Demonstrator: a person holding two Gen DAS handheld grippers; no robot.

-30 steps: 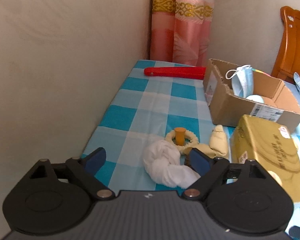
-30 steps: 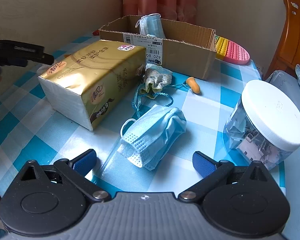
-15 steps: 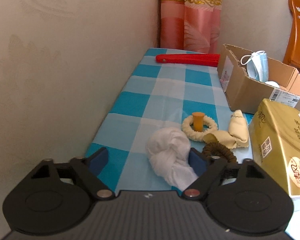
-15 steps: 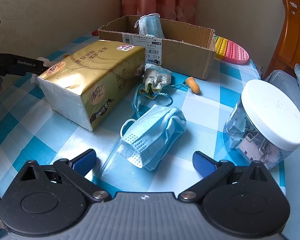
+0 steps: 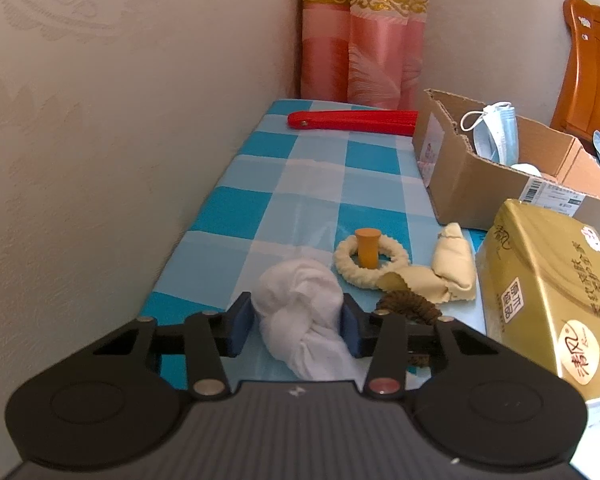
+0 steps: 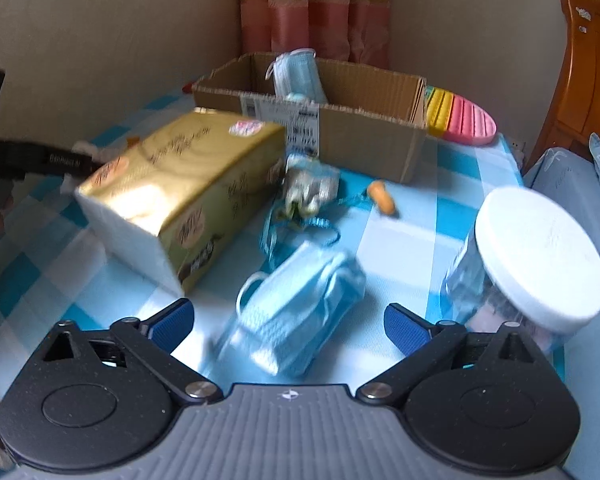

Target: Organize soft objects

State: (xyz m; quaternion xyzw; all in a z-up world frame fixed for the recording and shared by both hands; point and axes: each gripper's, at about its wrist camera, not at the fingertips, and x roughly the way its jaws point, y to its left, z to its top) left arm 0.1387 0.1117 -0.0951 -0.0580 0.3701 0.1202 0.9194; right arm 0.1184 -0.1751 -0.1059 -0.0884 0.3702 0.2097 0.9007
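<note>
On the blue checked tablecloth lies a bunched white cloth. My left gripper is closing around it, and both blue pads touch its sides. A cream ring around an orange peg, a cream cloth and a brown hair tie lie just beyond. My right gripper stands open over a crumpled blue face mask, with its pads clear of it. The open cardboard box holds another blue mask.
A gold tissue pack stands between the two grippers. A red folded fan lies by the curtain. A small pouch with blue strings, an orange piece, a white-lidded jar and a colourful bubble mat are around the right gripper. The wall runs along the table's left edge.
The left jaws have come in from wide open until the pads meet the white cloth. The right gripper's view has shifted slightly and blurred; its jaws stay open.
</note>
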